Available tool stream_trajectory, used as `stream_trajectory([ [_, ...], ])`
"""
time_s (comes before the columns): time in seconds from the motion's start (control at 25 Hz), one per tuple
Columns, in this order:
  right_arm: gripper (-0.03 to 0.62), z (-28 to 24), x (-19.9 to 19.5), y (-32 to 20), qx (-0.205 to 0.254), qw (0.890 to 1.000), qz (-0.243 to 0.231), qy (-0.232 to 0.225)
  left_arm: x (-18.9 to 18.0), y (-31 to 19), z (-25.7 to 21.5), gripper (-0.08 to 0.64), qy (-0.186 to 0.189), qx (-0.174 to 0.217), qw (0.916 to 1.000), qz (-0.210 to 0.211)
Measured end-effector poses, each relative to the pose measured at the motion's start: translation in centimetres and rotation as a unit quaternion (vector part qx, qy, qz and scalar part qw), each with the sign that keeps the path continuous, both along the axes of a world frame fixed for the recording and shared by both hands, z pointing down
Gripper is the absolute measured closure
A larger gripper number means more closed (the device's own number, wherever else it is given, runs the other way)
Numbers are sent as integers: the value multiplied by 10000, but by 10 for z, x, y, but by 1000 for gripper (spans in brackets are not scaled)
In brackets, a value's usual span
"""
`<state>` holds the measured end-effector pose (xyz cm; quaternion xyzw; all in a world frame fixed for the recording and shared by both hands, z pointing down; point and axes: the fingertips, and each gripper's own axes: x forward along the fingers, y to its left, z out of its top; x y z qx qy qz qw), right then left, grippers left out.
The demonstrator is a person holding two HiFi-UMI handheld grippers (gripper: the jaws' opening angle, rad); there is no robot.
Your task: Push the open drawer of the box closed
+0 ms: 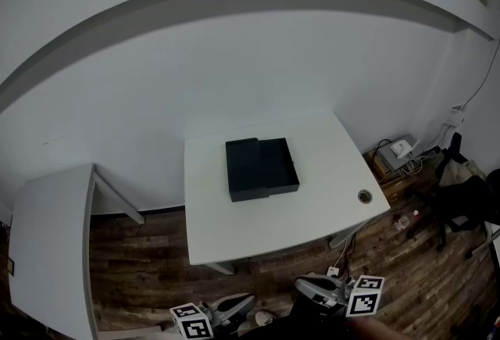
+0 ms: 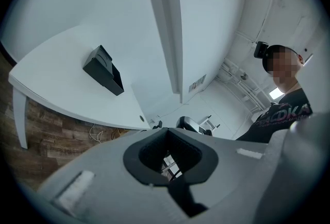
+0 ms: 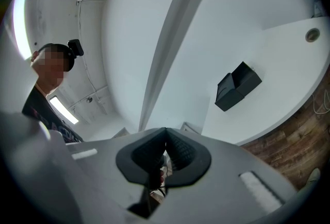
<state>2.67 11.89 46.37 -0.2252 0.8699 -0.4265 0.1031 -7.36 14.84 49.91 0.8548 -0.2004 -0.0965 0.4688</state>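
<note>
A black box (image 1: 244,170) lies in the middle of the white table (image 1: 312,213), with its open drawer (image 1: 280,165) drawn out to the right. It also shows far off as the box (image 2: 103,70) in the left gripper view and the box (image 3: 237,85) in the right gripper view. Both grippers hang low at the bottom edge of the head view, well short of the table. The left gripper (image 1: 234,306) (image 2: 166,130) has its jaws together with nothing between them. The right gripper (image 1: 316,288) (image 3: 166,129) is likewise shut and empty.
A second white table (image 1: 47,245) stands at the left. A round cable hole (image 1: 365,195) sits near the main table's right front corner. Boxes and cables (image 1: 402,151) and a dark bag (image 1: 469,198) crowd the wooden floor at the right. The person (image 2: 289,99) shows behind the grippers.
</note>
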Motion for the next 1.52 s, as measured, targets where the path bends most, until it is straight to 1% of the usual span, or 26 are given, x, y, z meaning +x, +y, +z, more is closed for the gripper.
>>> stream_trajectory([
  [0.24, 588, 1, 10, -13, -20, 9998, 183, 8, -6, -8, 2, 558, -3, -35, 9999, -112],
  [0.4, 588, 3, 19, -35, -66, 9996, 260, 8, -2, -20, 3, 558, 1, -60, 9998, -178],
  [0.6, 571, 4, 23, -75, -102, 9997, 212, 51, 3, -44, 3, 558, -9, -114, 9992, -374],
  [0.92, 551, 10, 44, -151, -219, 9995, 152, 142, 10, -94, 7, 558, -102, -212, 9964, -813],
  [1.0, 551, 12, 49, -167, -254, 9995, 111, 143, 13, -109, 11, 558, -266, -199, 9958, -849],
  [1.04, 551, 14, 52, -174, -278, 9995, 86, 142, 15, -117, 13, 558, -420, -162, 9953, -853],
  [1.16, 551, 18, 59, -194, -349, 9993, 14, 119, 18, -148, 22, 557, -1099, 100, 9903, -844],
  [1.24, 551, 21, 64, -205, -396, 9992, -17, 79, 18, -171, 29, 557, -1629, 390, 9827, -793],
  [1.28, 551, 23, 67, -209, -423, 9991, -25, 60, 18, -183, 32, 557, -1923, 544, 9768, -763],
  [1.32, 552, 25, 70, -212, -452, 9990, -30, 44, 18, -195, 34, 557, -2246, 711, 9691, -734],
  [1.36, 552, 27, 73, -215, -482, 9988, -35, 29, 16, -207, 36, 557, -2596, 892, 9590, -703],
  [1.4, 552, 28, 77, -218, -510, 9987, -40, 17, 14, -220, 39, 557, -2968, 1092, 9463, -669],
  [1.44, 552, 30, 80, -221, -534, 9986, -43, 8, 11, -233, 41, 555, -3356, 1319, 9306, -628],
  [1.52, 552, 32, 88, -228, -576, 9983, -38, 3, 6, -260, 47, 531, -4094, 1791, 8931, -520],
])
